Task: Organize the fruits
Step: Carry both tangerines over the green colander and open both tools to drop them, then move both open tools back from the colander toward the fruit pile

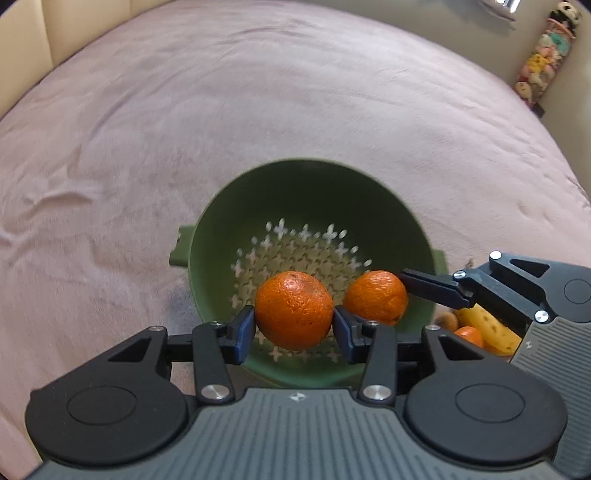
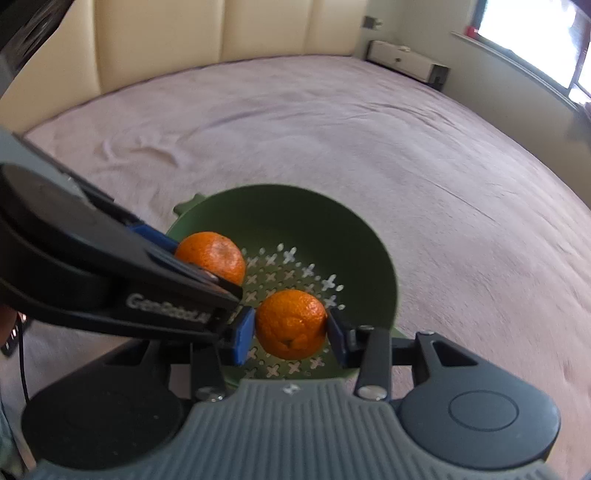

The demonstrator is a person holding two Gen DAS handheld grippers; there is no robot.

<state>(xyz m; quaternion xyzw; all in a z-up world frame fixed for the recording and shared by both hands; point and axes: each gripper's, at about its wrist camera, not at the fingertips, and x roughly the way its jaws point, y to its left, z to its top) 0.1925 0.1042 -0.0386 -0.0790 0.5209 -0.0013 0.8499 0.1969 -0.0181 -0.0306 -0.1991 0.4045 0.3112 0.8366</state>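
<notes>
A green colander (image 1: 314, 192) (image 2: 369, 236) with cross-shaped holes sits on the pink bed cover. My left gripper (image 1: 294, 328) is shut on one orange (image 1: 294, 310), held over the near part of the colander. My right gripper (image 2: 290, 330) is shut on a second orange (image 2: 290, 324), also above the colander. In the left wrist view the right gripper's orange (image 1: 376, 297) hangs just right of mine, with one black finger (image 1: 432, 286) against it. In the right wrist view the left gripper's orange (image 2: 210, 258) shows at the left, partly behind its black arm.
A banana (image 1: 487, 328), another orange (image 1: 469, 336) and a brownish fruit (image 1: 447, 319) lie at the right behind the right gripper. The pink cover (image 1: 221, 129) spreads wide around the colander. A cream headboard (image 2: 221, 33) and a white box (image 2: 406, 59) stand beyond the bed.
</notes>
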